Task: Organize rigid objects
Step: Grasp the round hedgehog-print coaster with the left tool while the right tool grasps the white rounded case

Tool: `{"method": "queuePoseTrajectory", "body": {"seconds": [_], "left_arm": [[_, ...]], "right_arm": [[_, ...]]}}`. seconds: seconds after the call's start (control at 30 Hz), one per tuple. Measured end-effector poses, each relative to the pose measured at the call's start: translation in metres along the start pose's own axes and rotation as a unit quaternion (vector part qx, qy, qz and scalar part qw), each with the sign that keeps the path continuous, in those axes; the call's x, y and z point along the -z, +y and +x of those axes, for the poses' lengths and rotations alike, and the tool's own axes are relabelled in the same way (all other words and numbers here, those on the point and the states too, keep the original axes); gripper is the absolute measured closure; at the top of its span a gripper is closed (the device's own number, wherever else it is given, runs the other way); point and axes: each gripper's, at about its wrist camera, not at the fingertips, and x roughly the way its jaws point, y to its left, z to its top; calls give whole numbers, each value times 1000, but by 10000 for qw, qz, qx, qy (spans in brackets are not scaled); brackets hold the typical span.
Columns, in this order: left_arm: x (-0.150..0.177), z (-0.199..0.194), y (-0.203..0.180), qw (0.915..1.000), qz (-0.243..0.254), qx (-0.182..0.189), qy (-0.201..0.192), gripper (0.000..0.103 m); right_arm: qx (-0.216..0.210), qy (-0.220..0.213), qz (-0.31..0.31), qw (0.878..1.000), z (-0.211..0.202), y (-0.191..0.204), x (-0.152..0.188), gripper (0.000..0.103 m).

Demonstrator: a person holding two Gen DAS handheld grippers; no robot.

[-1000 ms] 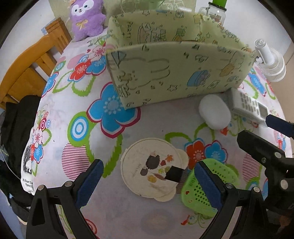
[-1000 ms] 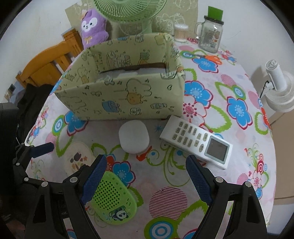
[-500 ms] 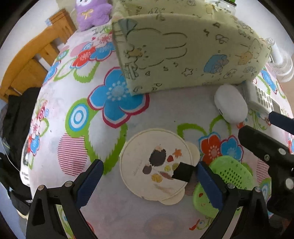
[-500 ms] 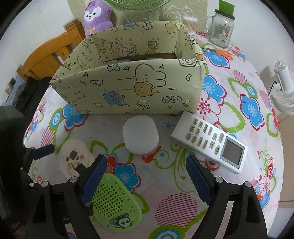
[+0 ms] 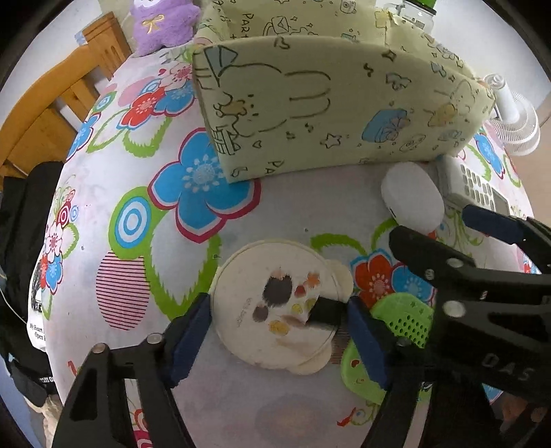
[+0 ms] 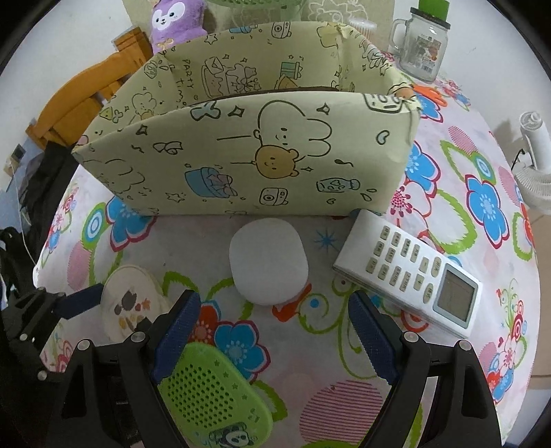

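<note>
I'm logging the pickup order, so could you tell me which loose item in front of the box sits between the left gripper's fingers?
The round cream disc with animal print; the left gripper is closing around it.

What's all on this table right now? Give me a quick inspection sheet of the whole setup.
Surface: flowered tablecloth.
Job's things: cream round case, white oval case, remote, green perforated case, all in front of the patterned box.
Clutter: glass jar, purple plush.
Grippers: left gripper closing around the cream round case; right gripper open, nothing between.
Cables: thin cord at the left edge.
Surroundings: wooden chair, white fan.
</note>
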Motion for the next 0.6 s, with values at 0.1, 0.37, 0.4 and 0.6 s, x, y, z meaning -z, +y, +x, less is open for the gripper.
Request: {"method": "queuePoseTrajectory", "body": {"seconds": [0.1, 0.37, 0.4, 0.6], "left_arm": [[-8, 3, 4, 10000, -12, 78, 21, 27], [-26, 8, 9, 10000, 44, 56, -39, 27], [-28, 8, 9, 10000, 50, 48, -40, 27], [-34, 11, 19, 10000, -15, -13, -25, 27]], "right_arm": [[42, 15, -25, 10000, 4, 1, -3, 14], [39, 100, 27, 9999, 17, 7, -12, 20], [62, 89, 58, 9999, 17, 8, -13, 20], [190, 34, 134, 9997, 22, 20, -22, 29]]}}
